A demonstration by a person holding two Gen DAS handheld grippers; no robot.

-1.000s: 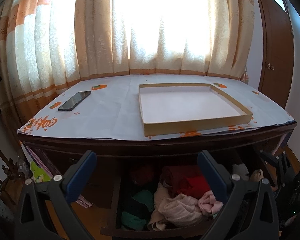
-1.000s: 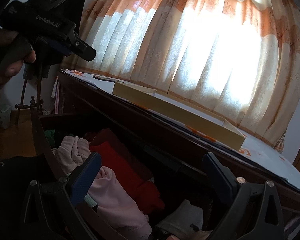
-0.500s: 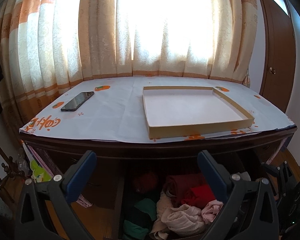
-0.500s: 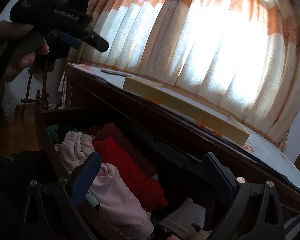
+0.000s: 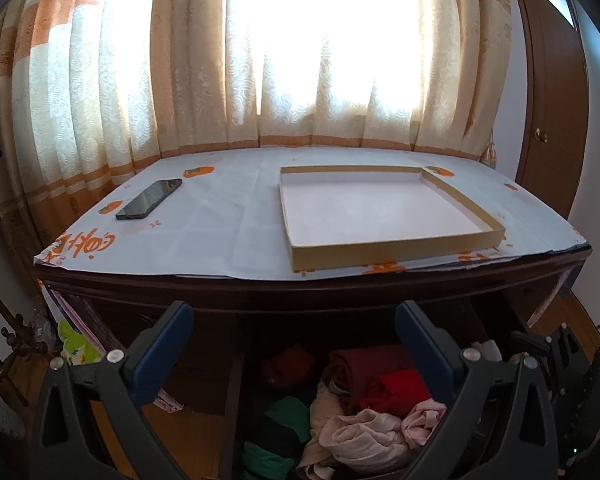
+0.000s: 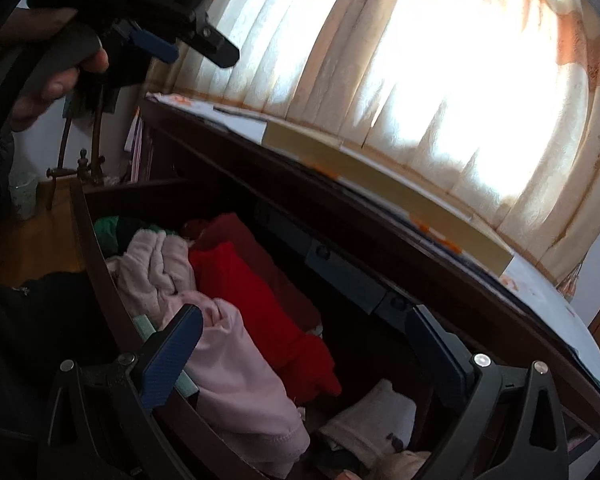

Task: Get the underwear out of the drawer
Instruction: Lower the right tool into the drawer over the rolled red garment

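Observation:
The dark wooden drawer (image 6: 100, 256) stands pulled out under the dresser top, packed with rolled underwear: a pink piece (image 6: 236, 376), a red one (image 6: 260, 304), a cream one (image 6: 152, 268), green ones (image 5: 284, 412) and a white piece (image 6: 376, 412). My right gripper (image 6: 304, 336) hangs open low over the pink and red pieces, nothing between its blue pads. My left gripper (image 5: 292, 332) is open and empty, held higher, in front of the dresser edge above the drawer. It also shows in the right wrist view, top left, held by a hand (image 6: 56, 80).
On the paper-covered dresser top (image 5: 220, 232) lie a shallow cardboard box lid (image 5: 384, 212) and a black phone (image 5: 150, 199). Curtains (image 5: 180, 60) hang behind. A brown wardrobe door (image 5: 556, 112) stands right, and a metal rack (image 6: 80, 160) stands left of the drawer.
The left gripper has risen and tilted up, so more of the dresser top shows. The right gripper has moved closer over the pink and red pieces.

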